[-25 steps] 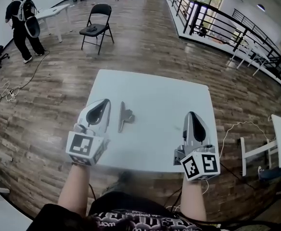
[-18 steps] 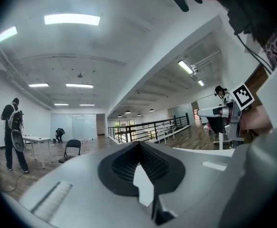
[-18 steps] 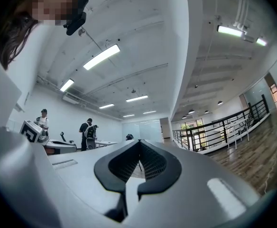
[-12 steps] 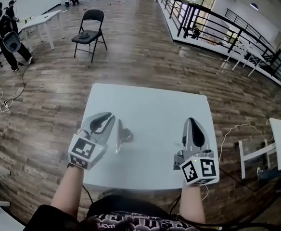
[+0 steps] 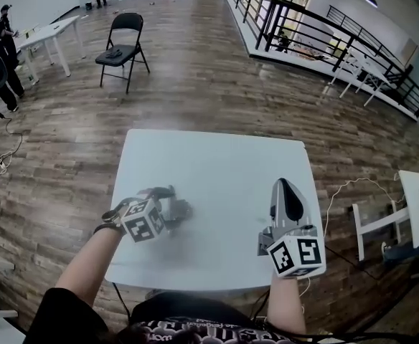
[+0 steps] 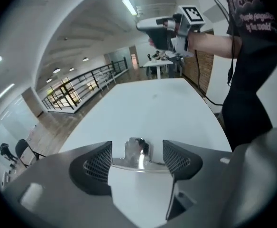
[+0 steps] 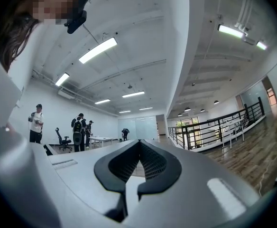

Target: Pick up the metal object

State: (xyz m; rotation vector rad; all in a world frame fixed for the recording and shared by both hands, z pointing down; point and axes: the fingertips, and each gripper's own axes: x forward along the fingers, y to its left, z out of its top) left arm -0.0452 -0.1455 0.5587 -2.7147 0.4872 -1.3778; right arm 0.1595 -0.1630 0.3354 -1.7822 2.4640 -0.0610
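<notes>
On the white table (image 5: 217, 163), near its front left edge, lies the metal piece (image 6: 137, 156), flat on the top; the left tongs (image 6: 137, 146) are turned in over it and are opening, their two dark pads standing apart with the shiny piece between them and neither pad pressing on it; in the head view this spot is blurred, so how the piece lies cannot be told from there; the right tongs (image 5: 283, 186) are held well apart from it over the table's right side, pointing away from the person, their jaws closed tip to tip with nothing between them; beyond the table a black folding chair (image 5: 120, 45) stands on the wooden floor (image 5: 188, 70).
</notes>
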